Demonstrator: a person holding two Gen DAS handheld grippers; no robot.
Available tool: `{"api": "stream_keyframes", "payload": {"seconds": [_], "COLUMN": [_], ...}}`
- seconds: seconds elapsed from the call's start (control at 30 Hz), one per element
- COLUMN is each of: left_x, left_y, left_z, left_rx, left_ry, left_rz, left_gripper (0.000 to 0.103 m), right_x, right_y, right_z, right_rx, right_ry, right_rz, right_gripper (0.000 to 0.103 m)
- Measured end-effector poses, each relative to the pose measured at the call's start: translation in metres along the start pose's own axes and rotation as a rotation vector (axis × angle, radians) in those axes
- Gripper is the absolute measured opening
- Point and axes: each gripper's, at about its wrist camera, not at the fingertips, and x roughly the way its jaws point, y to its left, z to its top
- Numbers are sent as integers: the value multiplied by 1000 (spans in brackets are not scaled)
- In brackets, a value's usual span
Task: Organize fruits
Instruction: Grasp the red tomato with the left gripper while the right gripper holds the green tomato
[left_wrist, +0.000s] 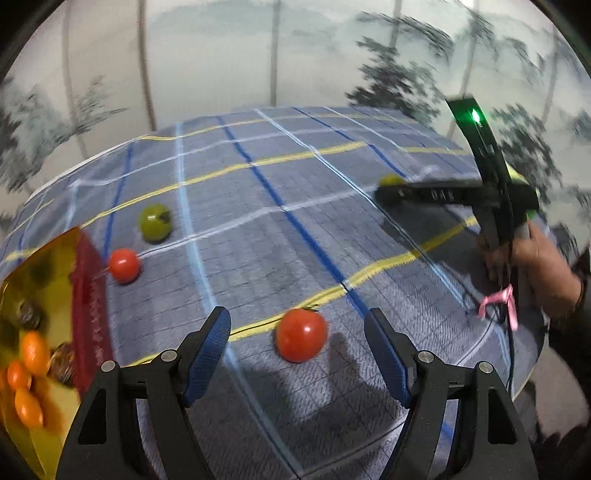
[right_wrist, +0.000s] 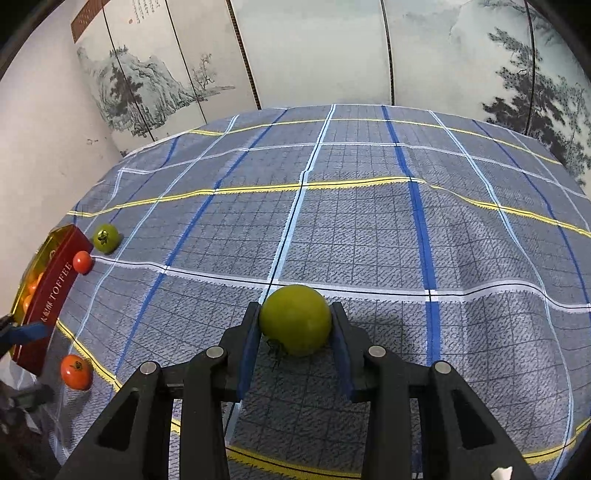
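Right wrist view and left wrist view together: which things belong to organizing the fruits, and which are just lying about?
Job:
green tomato between right gripper pads
red tomato ahead of open left gripper
small red tomato
second green tomato
toffee tin

Not the job:
checked tablecloth
painted screen

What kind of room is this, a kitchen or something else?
Probably a home-style room or staged set, not clearly a kitchen: a table under a plaid tablecloth, a folding screen painted with ink landscapes behind it, and a red toffee tin.
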Motion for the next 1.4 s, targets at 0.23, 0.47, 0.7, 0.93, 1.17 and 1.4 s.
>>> {"api": "stream_keyframes", "payload": {"seconds": [0.23,0.47,0.7,0.93,1.17,1.4], "left_x": [29,28,-8,-42,-64,-79], "left_y": [-10,-2,16,18,24,55], "left_z": [-6,-6,-13,-16,-23,-29], "left_rx": [94,8,-174,-210,-202,-277], "left_ry": [58,25,-21,-72,-103,-124], "left_rz": [-41,-40,-47,28,154,251], "left_gripper": [55,32,32,32,32,32], "right_x": [-2,-2,-2,-1,-1,0], "right_y": [-4,-5,-4,-4,-3,-3], "right_z": [-2,-2,-1,-1,-2,-2], "right_rx": [16,18,15,15,12,10], "right_ry": [-4,-2,-1,-1,0,1], "right_rz": [25,28,24,24,17,12], "right_gripper": [35,36,36,37,37,37]}}
